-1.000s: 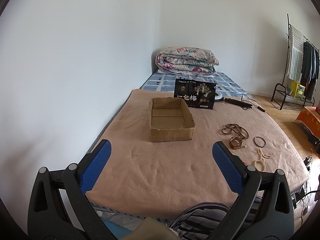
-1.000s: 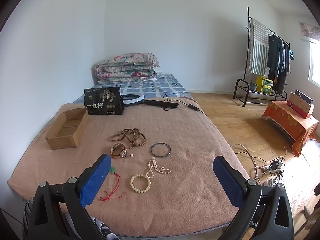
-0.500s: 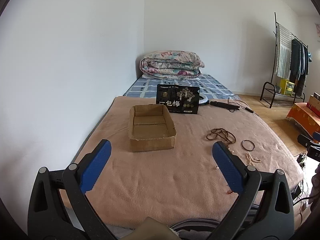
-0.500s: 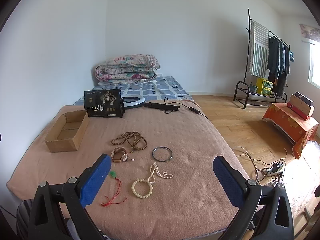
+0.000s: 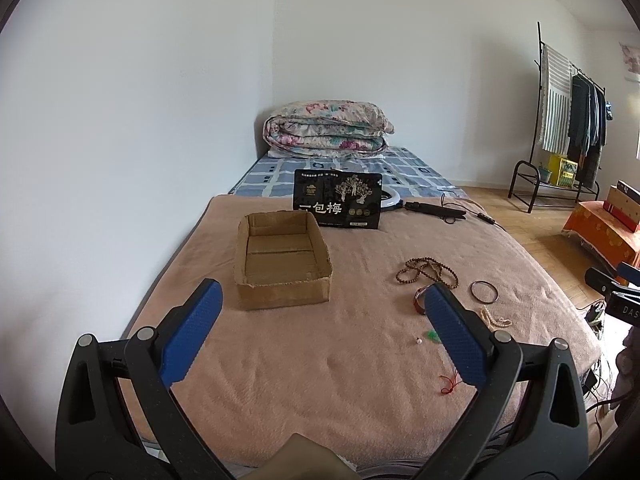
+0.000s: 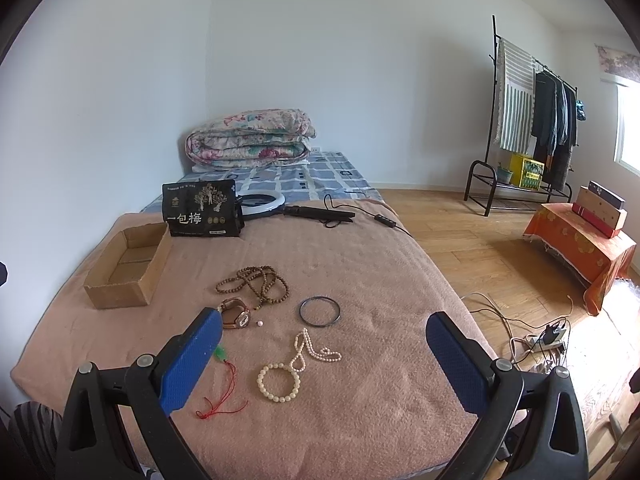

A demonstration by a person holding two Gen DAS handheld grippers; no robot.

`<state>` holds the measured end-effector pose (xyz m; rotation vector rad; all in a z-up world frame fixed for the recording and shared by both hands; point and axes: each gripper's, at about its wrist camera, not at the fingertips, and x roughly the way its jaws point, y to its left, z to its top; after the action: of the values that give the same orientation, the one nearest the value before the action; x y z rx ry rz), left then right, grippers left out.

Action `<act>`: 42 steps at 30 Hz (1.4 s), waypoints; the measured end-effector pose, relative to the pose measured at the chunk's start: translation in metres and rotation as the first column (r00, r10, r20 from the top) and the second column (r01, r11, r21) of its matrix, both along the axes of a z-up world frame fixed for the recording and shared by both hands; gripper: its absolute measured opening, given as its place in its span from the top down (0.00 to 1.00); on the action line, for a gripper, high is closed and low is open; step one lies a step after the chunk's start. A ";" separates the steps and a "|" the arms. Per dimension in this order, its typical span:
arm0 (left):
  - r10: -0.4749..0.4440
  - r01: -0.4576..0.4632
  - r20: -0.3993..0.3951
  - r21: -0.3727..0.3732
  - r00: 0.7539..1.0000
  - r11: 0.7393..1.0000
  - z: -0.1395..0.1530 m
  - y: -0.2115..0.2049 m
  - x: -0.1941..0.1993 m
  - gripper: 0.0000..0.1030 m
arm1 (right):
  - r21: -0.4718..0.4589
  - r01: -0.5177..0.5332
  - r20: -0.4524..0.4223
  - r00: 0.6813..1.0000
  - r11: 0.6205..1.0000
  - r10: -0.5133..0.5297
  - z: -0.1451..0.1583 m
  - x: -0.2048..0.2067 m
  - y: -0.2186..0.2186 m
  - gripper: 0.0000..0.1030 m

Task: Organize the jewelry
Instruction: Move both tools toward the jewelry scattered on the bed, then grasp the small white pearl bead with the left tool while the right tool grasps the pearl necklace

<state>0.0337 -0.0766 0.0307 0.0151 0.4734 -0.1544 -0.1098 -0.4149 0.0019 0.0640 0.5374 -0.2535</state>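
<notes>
An empty cardboard box [image 5: 282,264] [image 6: 128,270] sits on the tan blanket [image 5: 320,352] of a bed. Jewelry lies to its right: brown wooden beads [image 6: 256,282] [image 5: 426,269], a brown watch [image 6: 235,313], a dark bangle [image 6: 320,311] [image 5: 484,291], a pearl necklace [image 6: 314,350], a cream bead bracelet [image 6: 279,377], a green pendant on red cord [image 6: 222,380] and a loose pink bead [image 6: 259,323]. My left gripper [image 5: 320,300] hangs open over the blanket, short of the box. My right gripper [image 6: 324,332] is open above the pearls and bracelet, holding nothing.
A black printed bag [image 6: 200,208] stands behind the box, with a ring light [image 6: 260,202] and cable beside it. A folded floral quilt [image 5: 328,130] lies at the head. A clothes rack [image 6: 532,120], an orange-draped stand [image 6: 580,248] and floor cables [image 6: 536,340] are to the right.
Both views have drifted: the left gripper swung rightward and forward over the bed, bringing the jewelry into its view. The right gripper crept slightly closer. Both stayed open.
</notes>
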 end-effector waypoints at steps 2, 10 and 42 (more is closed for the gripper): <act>-0.002 0.002 0.000 0.000 1.000 1.000 -0.001 0.000 0.000 0.00 | -0.001 0.000 -0.002 1.000 1.000 0.000 0.000 0.001 -0.001 0.00; -0.010 0.010 0.005 -0.003 1.000 1.000 -0.002 -0.005 0.003 0.00 | -0.009 0.002 -0.005 1.000 1.000 -0.002 -0.001 0.003 0.001 0.00; -0.133 0.136 -0.102 0.025 0.986 0.990 -0.032 -0.015 0.074 0.00 | -0.068 -0.009 -0.087 0.996 0.998 0.003 -0.047 0.037 -0.051 0.00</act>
<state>0.1081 -0.0915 -0.0009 0.0712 0.5755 -0.2816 -0.0724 -0.4663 -0.0451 -0.0147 0.6148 -0.2691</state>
